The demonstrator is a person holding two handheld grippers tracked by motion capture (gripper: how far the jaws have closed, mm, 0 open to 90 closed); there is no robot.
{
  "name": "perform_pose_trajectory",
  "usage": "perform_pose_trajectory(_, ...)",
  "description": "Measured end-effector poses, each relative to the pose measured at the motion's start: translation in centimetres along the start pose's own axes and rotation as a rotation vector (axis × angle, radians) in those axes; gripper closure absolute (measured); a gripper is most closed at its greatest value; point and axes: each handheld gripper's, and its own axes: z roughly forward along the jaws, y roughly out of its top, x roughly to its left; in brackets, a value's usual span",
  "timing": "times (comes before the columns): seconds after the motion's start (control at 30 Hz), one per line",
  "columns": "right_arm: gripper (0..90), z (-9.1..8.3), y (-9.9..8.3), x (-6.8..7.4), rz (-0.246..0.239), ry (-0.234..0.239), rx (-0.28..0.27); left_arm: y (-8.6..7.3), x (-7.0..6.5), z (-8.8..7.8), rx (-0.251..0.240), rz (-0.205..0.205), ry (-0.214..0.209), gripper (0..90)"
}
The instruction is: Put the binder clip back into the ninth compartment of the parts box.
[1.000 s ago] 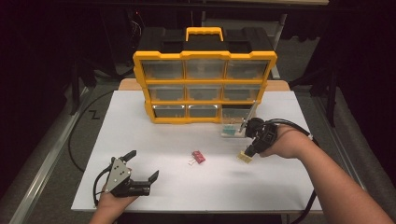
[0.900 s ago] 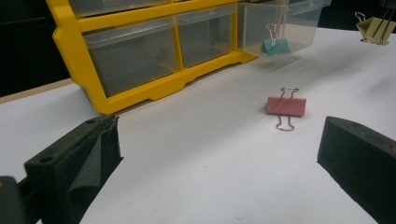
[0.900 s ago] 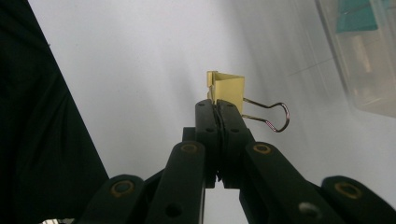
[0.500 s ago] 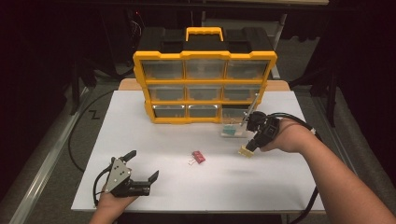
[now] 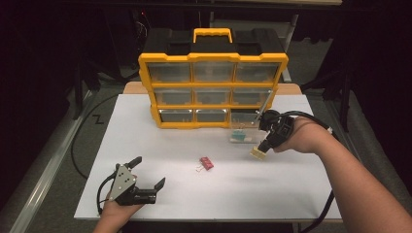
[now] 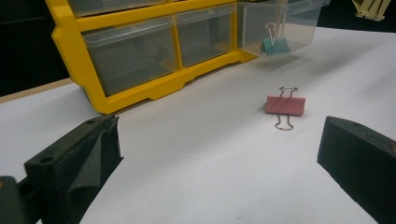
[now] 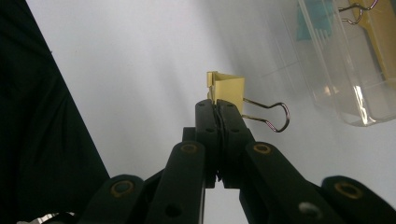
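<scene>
A yellow binder clip (image 7: 227, 88) is hanging pinched just right of the pulled-out clear drawer (image 5: 243, 132); a pink binder clip (image 5: 206, 163) is lying flat before it.

We count three binder clips: one pink clip (image 5: 206, 163) lying on the white table (image 5: 291, 194), one teal clip (image 5: 238, 136) inside the pulled-out clear drawer (image 5: 245, 131), and one yellow clip (image 7: 227, 89) that is held between closed jaws. The yellow organizer (image 5: 213, 82) has nine clear drawers, in three rows of three. We also see two grippers, the left gripper (image 5: 145, 172) and the right gripper (image 7: 217, 106).
</scene>
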Motion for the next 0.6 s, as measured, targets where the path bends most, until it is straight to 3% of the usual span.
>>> perform_pose_trajectory(0.6,90.0,-0.91,1.02,-0.7,-0.001,-0.015,-0.005,-0.01,0.02,0.01,0.003,0.002,-0.002,0.3)
